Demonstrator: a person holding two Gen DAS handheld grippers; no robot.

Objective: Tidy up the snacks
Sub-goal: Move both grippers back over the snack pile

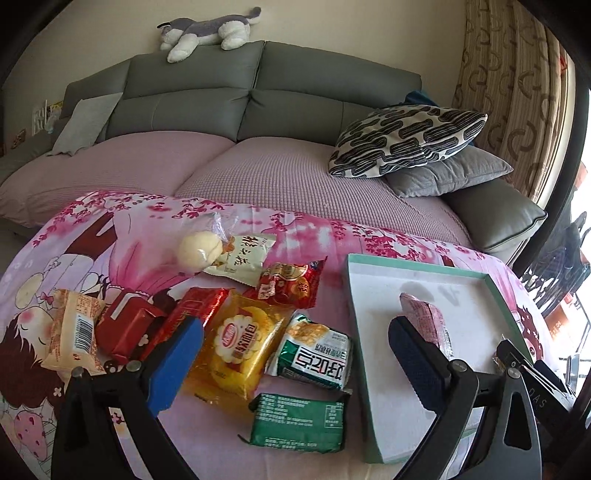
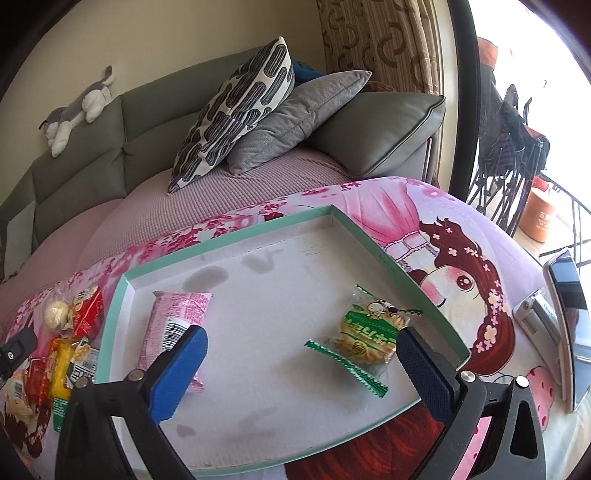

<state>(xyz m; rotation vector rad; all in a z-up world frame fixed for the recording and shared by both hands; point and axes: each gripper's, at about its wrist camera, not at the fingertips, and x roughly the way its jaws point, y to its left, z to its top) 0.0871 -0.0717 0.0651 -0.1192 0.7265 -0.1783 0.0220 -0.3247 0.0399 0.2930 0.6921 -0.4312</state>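
A shallow white box with a green rim (image 1: 417, 260) (image 2: 236, 238) lies on the pink cartoon cloth. In it lie a pink snack pack (image 2: 173, 325) (image 1: 424, 319) and a green biscuit pack (image 2: 364, 338). My right gripper (image 2: 301, 365) is open and empty above the box, the green pack near its right finger. My left gripper (image 1: 295, 363) is open and empty over the snack pile left of the box: a yellow pack (image 1: 236, 350), a green-white pack (image 1: 317, 350), a dark green pack (image 1: 299, 422), red packs (image 1: 129, 328) and a round bun (image 1: 199, 249).
A grey sofa with a pink cover (image 1: 258, 173) stands behind the table, with patterned (image 1: 406, 140) and grey cushions. A plush dog (image 1: 207, 31) lies on the sofa back. A phone on a stand (image 2: 569, 325) sits at the table's right edge. Curtains and a balcony are at right.
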